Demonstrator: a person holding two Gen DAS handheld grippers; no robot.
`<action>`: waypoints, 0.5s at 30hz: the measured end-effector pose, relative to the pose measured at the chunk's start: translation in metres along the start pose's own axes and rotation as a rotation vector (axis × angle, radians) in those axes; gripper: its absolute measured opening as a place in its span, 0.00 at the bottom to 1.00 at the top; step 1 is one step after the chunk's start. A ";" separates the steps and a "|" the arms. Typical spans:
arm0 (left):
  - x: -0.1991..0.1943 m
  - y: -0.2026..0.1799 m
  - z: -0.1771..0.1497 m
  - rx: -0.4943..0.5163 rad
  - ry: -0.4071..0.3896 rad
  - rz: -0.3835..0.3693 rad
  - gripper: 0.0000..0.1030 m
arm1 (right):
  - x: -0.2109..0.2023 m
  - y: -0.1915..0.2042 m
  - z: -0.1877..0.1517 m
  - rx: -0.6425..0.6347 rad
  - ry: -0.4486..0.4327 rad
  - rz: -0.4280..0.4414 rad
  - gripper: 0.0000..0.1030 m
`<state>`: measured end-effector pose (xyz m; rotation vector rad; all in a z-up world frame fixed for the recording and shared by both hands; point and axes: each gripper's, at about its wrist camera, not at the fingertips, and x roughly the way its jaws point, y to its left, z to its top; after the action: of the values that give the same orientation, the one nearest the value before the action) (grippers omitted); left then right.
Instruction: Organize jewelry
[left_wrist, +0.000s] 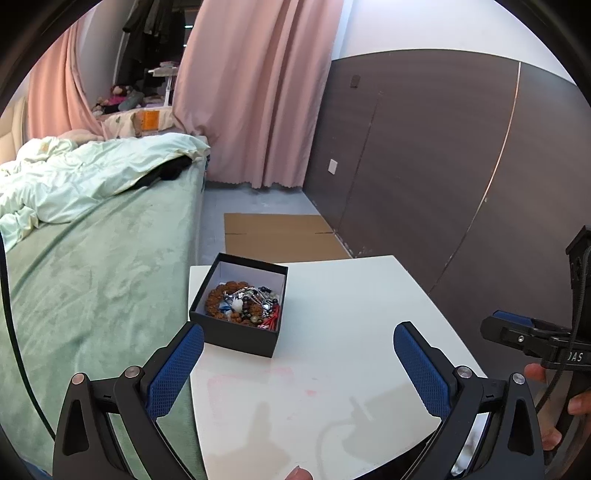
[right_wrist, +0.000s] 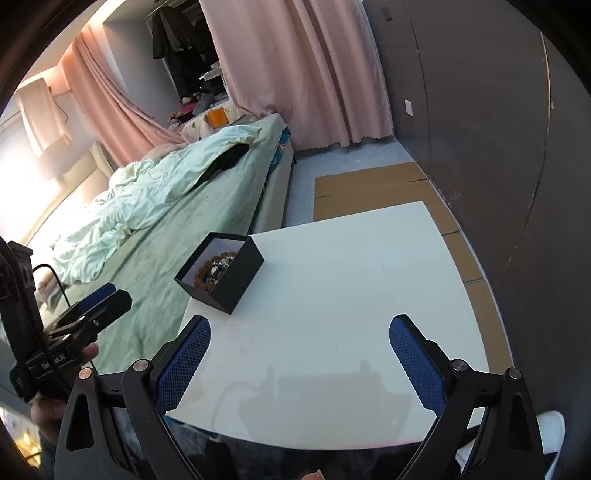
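A black open box (left_wrist: 236, 334) (right_wrist: 236, 286) stands at the far left corner of the white table (left_wrist: 351, 350) (right_wrist: 351, 277). Inside lies a heap of jewelry (left_wrist: 243, 304) (right_wrist: 216, 271): a brown bead bracelet, a silver chain, dark beads and red tassels. My left gripper (left_wrist: 298, 345) is open, hovering over the table just short of the box, with nothing between its blue pads. My right gripper (right_wrist: 300, 338) is open too, above the table's near middle, to the right of the box. Each gripper shows at the edge of the other's view, held by a hand.
A bed with green sheet and pale duvet (left_wrist: 85, 206) (right_wrist: 159, 184) runs along the table's left side. Flat cardboard (left_wrist: 280, 236) (right_wrist: 373, 188) lies on the floor beyond the table. A dark wall panel (left_wrist: 443, 166) stands to the right, pink curtains (left_wrist: 266, 92) behind.
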<state>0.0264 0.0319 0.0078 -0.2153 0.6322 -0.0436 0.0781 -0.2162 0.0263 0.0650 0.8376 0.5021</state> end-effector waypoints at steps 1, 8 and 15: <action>0.000 0.000 -0.001 -0.008 0.004 -0.004 0.99 | -0.001 -0.001 0.000 0.005 0.000 0.001 0.95; -0.005 -0.004 -0.001 0.004 -0.008 0.001 0.99 | -0.003 -0.003 -0.001 0.013 -0.001 0.006 0.95; -0.005 -0.005 -0.002 0.016 -0.002 0.000 0.99 | -0.005 0.000 -0.003 -0.006 -0.009 0.014 0.95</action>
<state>0.0212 0.0267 0.0102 -0.2004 0.6296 -0.0484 0.0730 -0.2186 0.0273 0.0679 0.8272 0.5172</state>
